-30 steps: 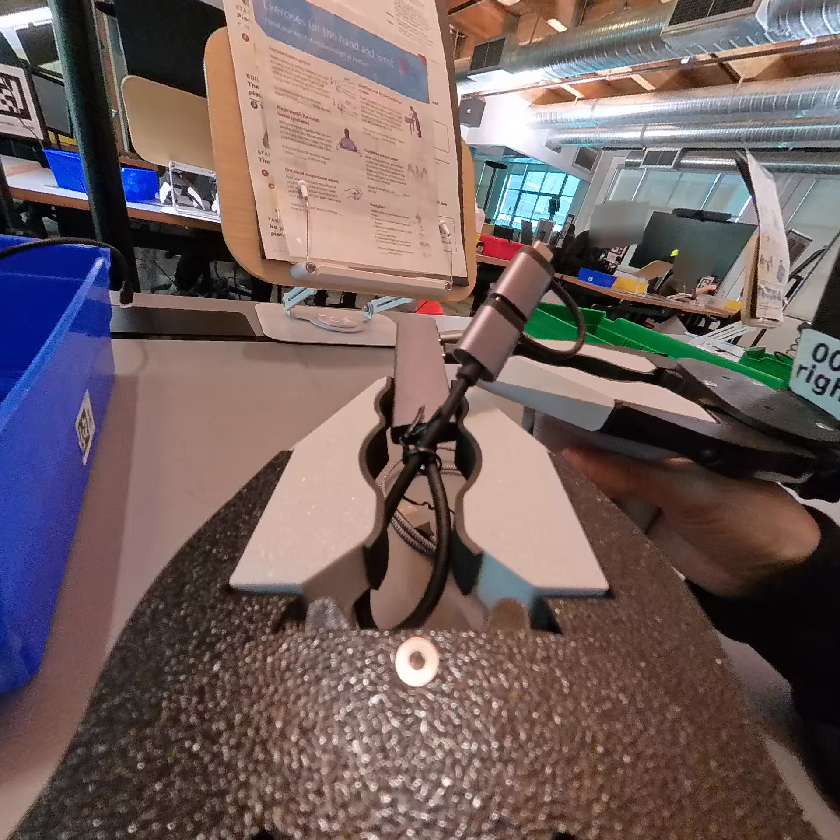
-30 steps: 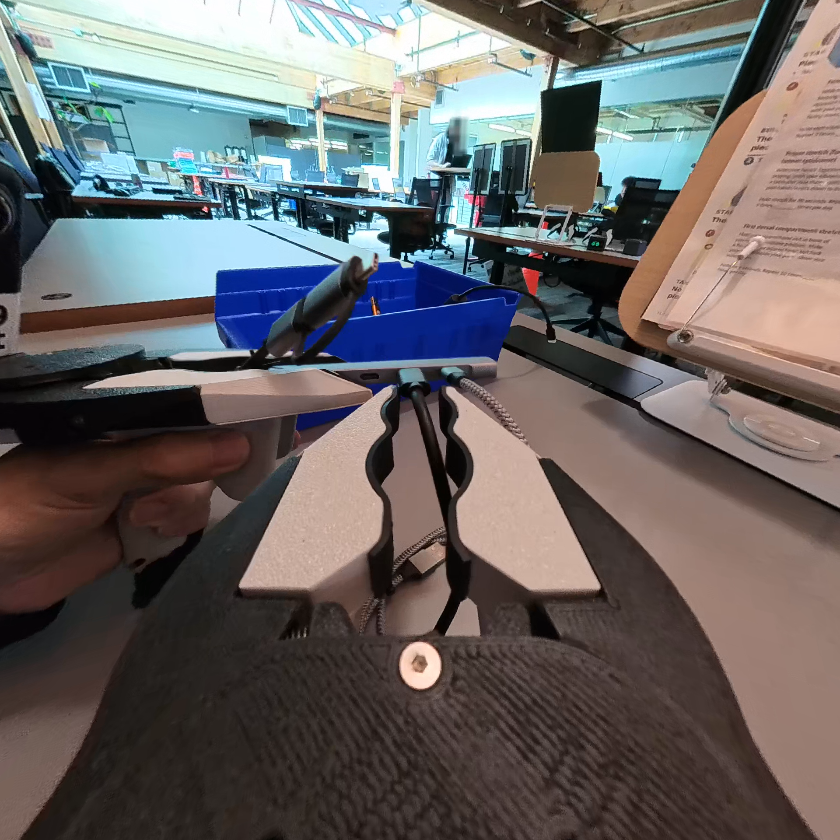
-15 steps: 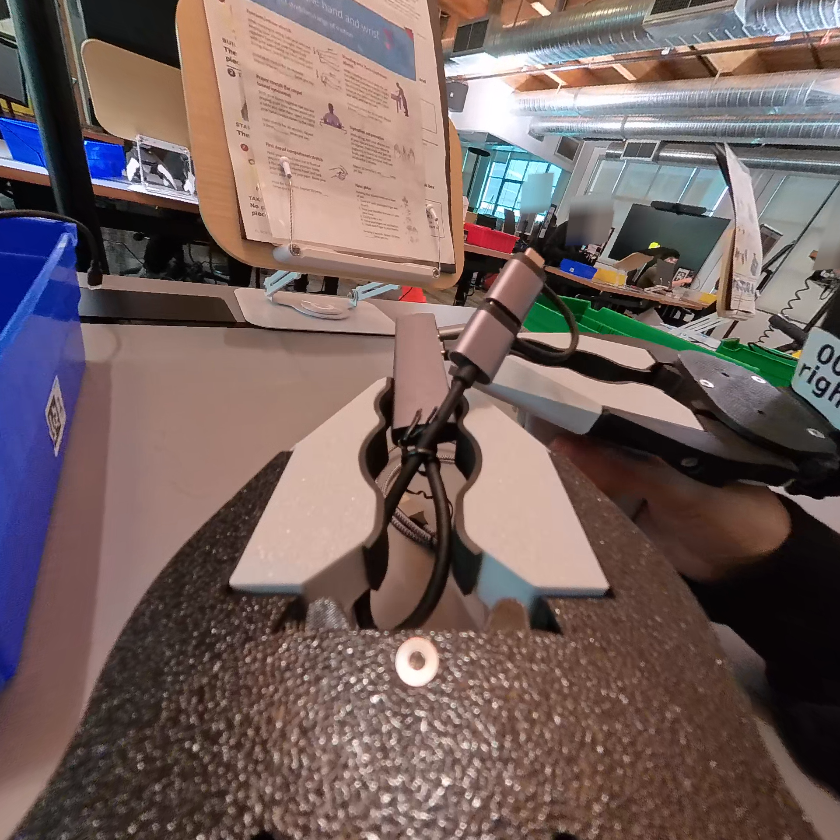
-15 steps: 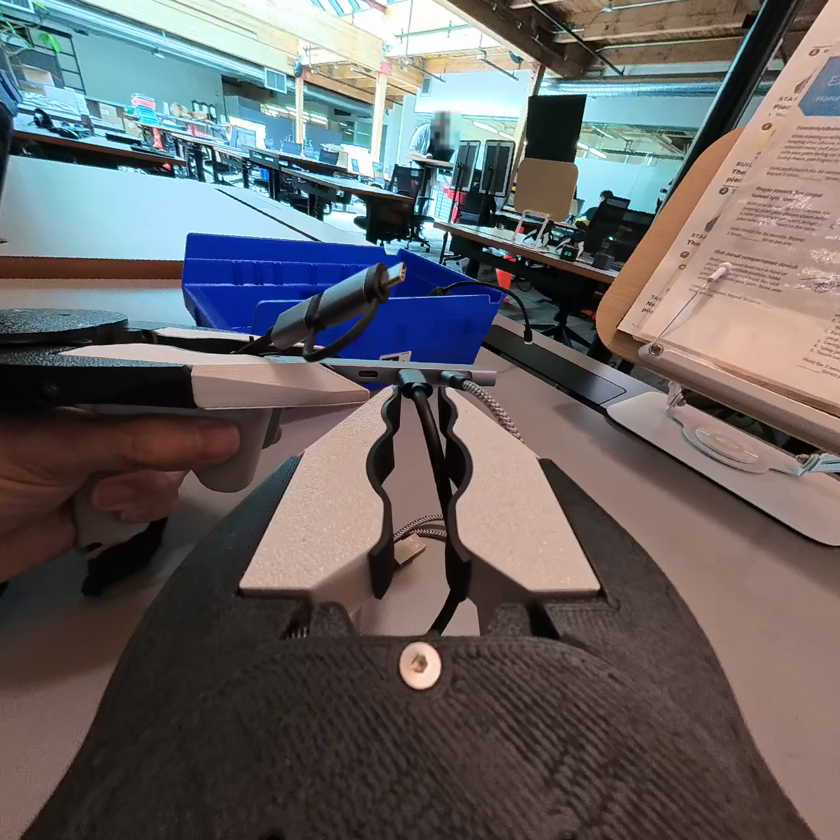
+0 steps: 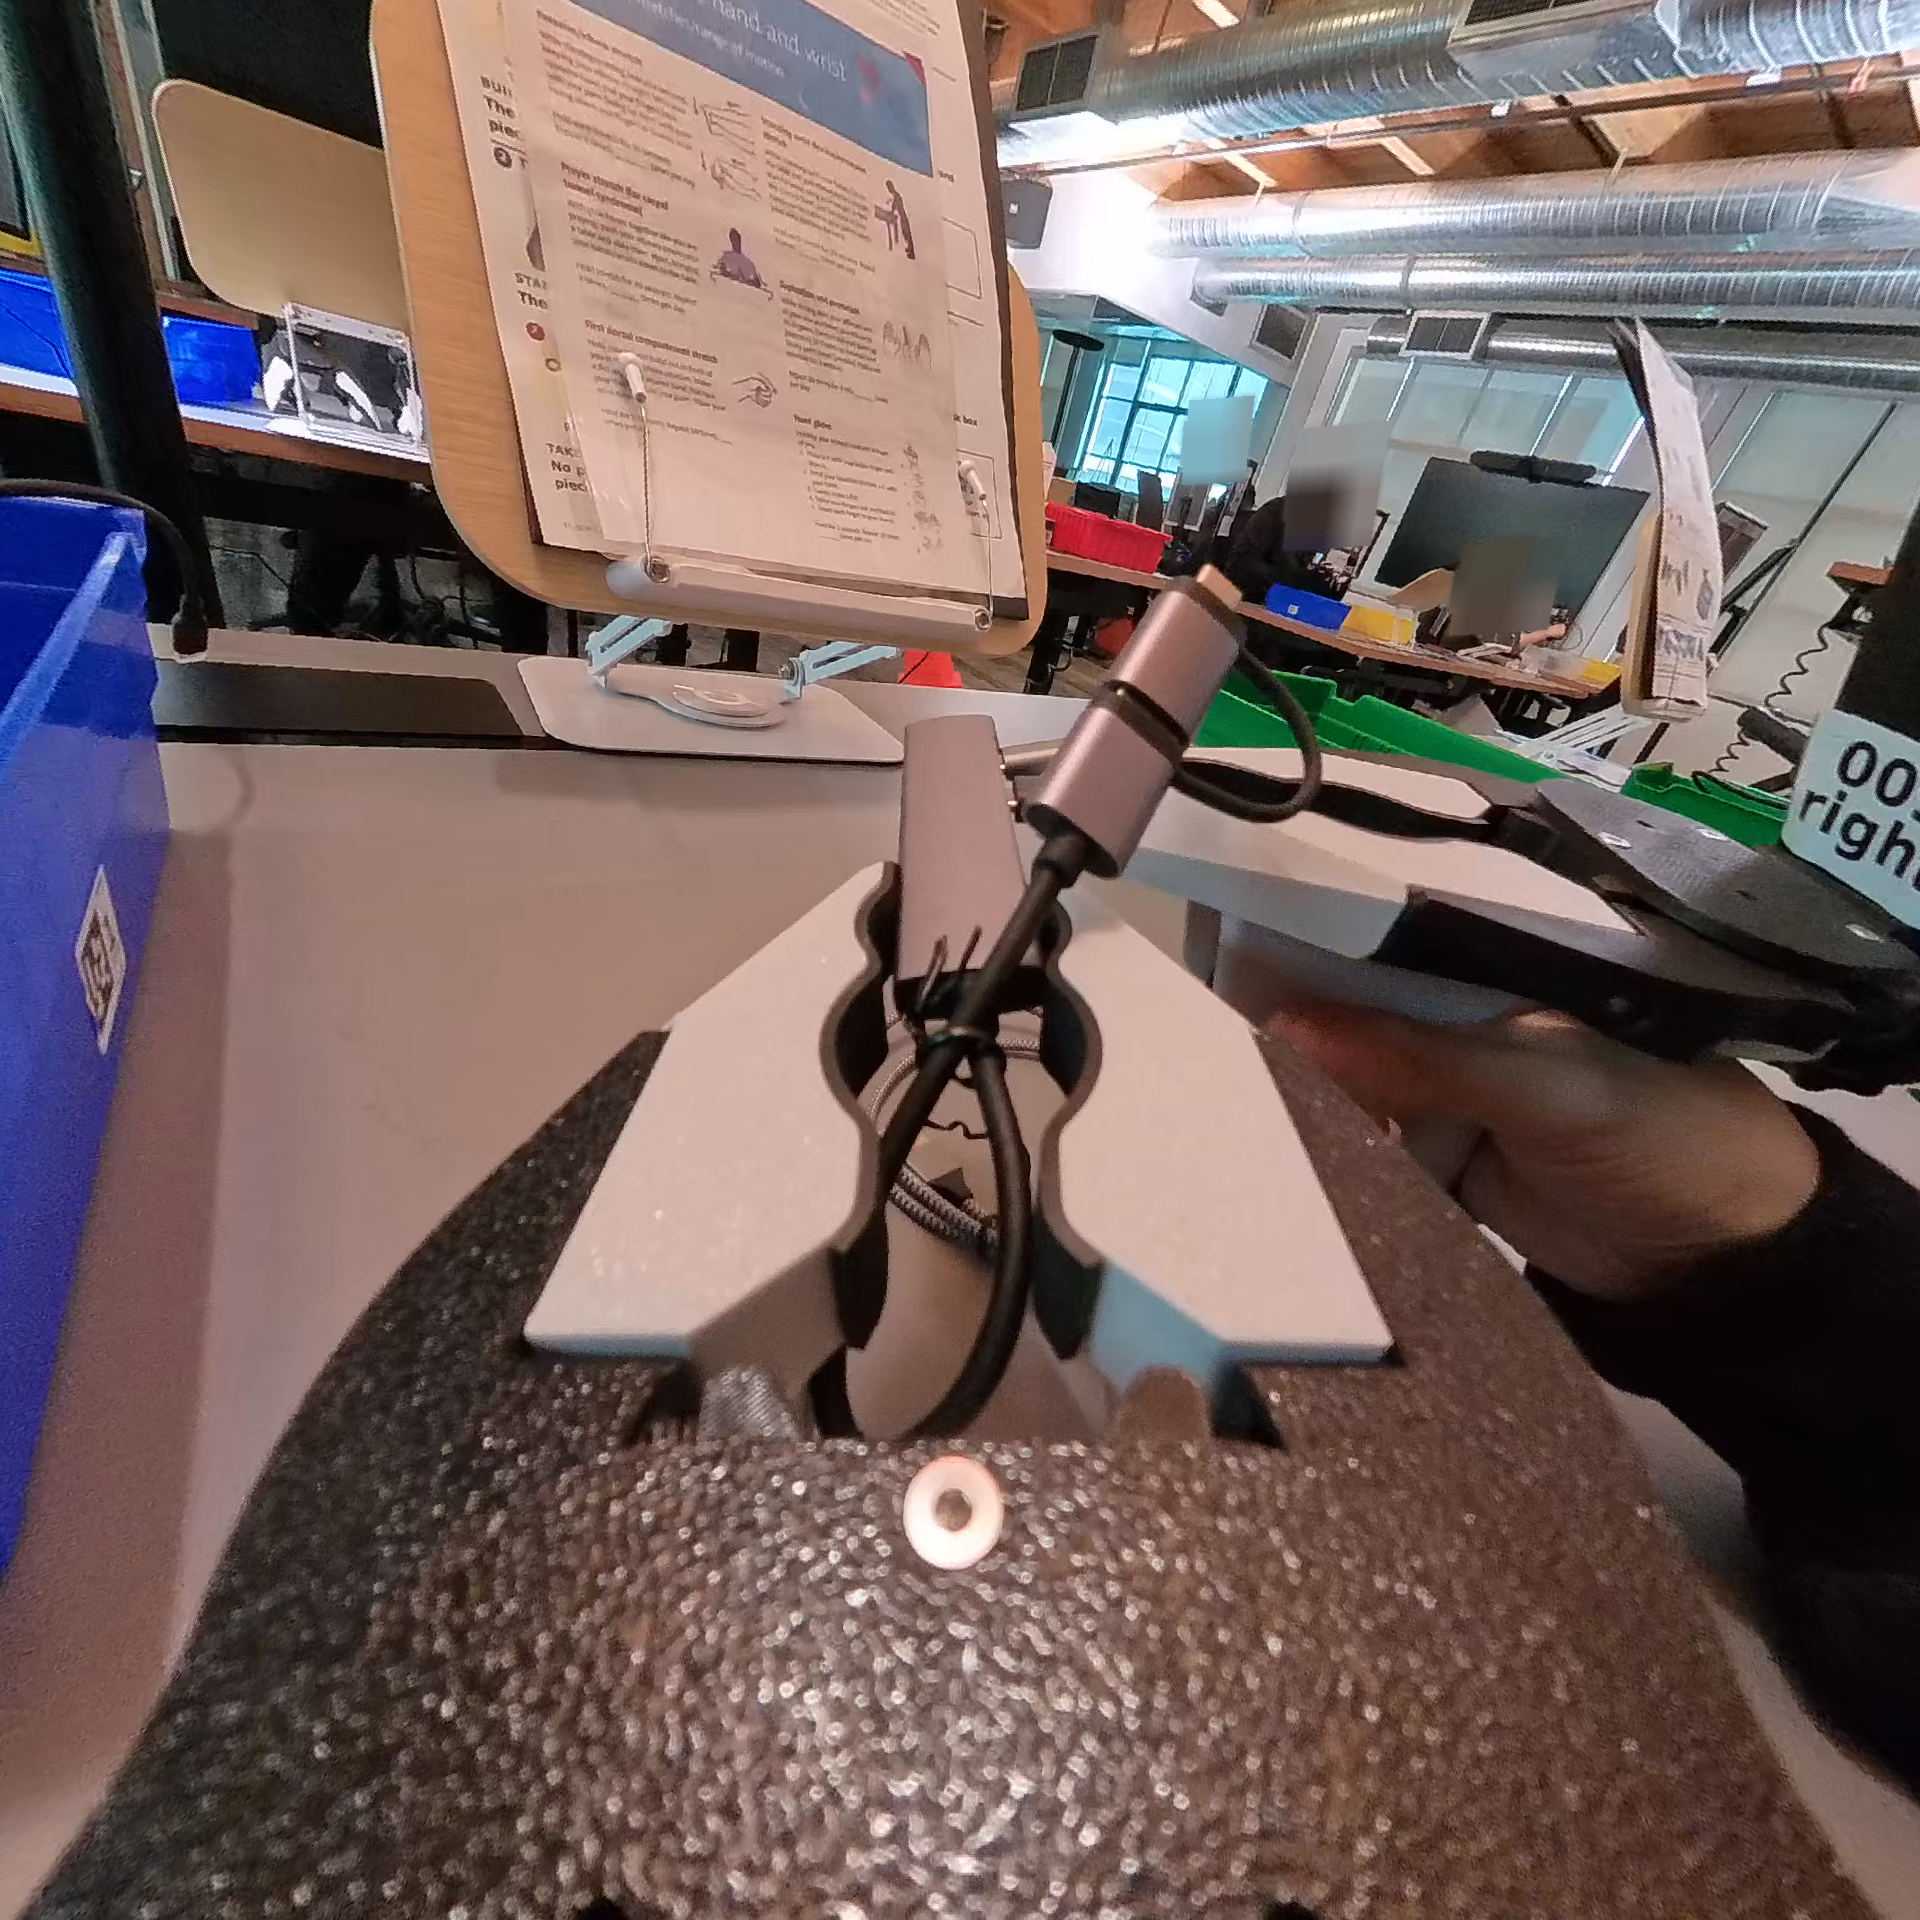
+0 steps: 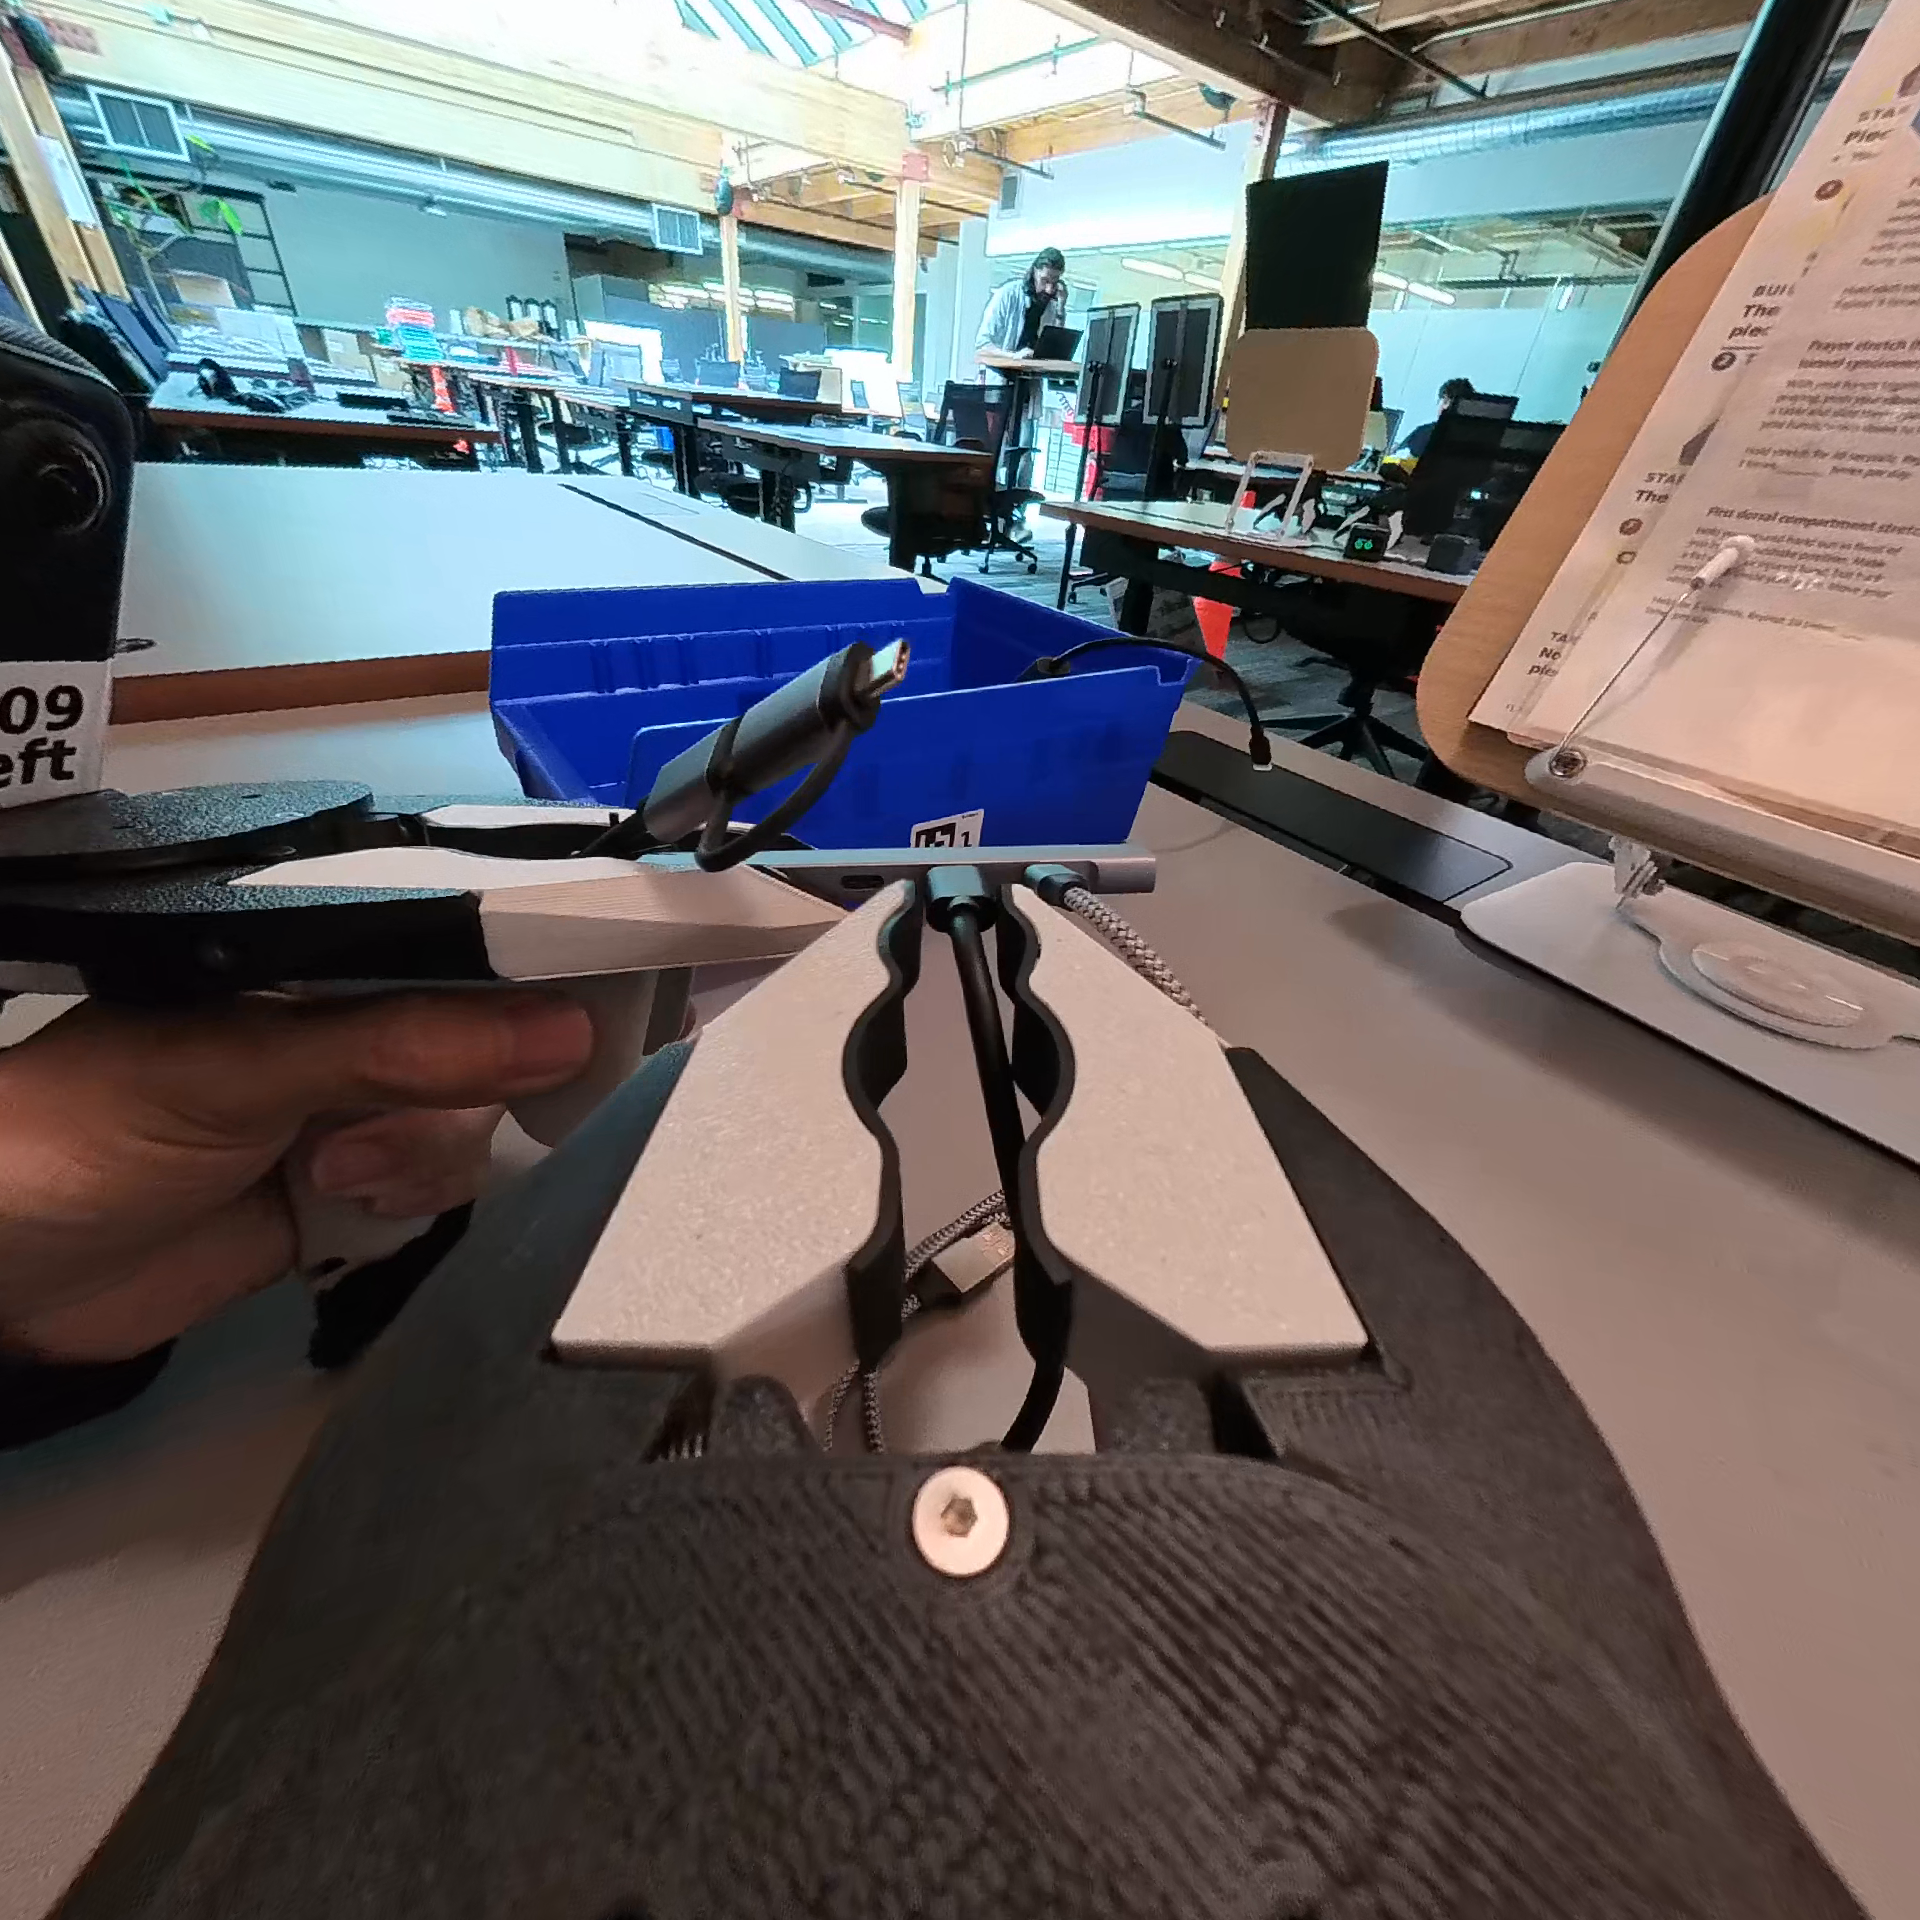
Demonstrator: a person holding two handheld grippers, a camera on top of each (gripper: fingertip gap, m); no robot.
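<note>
My left gripper (image 5: pixel 961 935) is shut on one end of a flat grey USB hub (image 5: pixel 951 831), held above the grey table (image 5: pixel 468 935). The hub's own short black cable loops between the jaws, and its grey USB-C plug (image 5: pixel 1143 748) sticks up to the right. My right gripper (image 6: pixel 963 904) is shut on a black cable's plug (image 6: pixel 961 888) that sits in the hub (image 6: pixel 1101 860). A braided cable (image 6: pixel 1127 945) is plugged in beside it. The right gripper's fingers (image 5: pixel 1278 904) reach in from the right. The left gripper's fingers (image 6: pixel 644 914) come from the left.
A blue bin (image 6: pixel 935 748) stands behind the hub, with a black cable (image 6: pixel 1195 675) hanging over its corner; it also shows at the left edge of the left wrist view (image 5: pixel 62 935). A wooden document stand (image 5: pixel 727 312) stands at the back. A green bin (image 5: pixel 1382 727) lies right. The tips of both grippers are at nearly the same place.
Both grippers have shifted slightly together with the hub between them. The grey USB-C plug now leans flatter. Both grips are unchanged.
</note>
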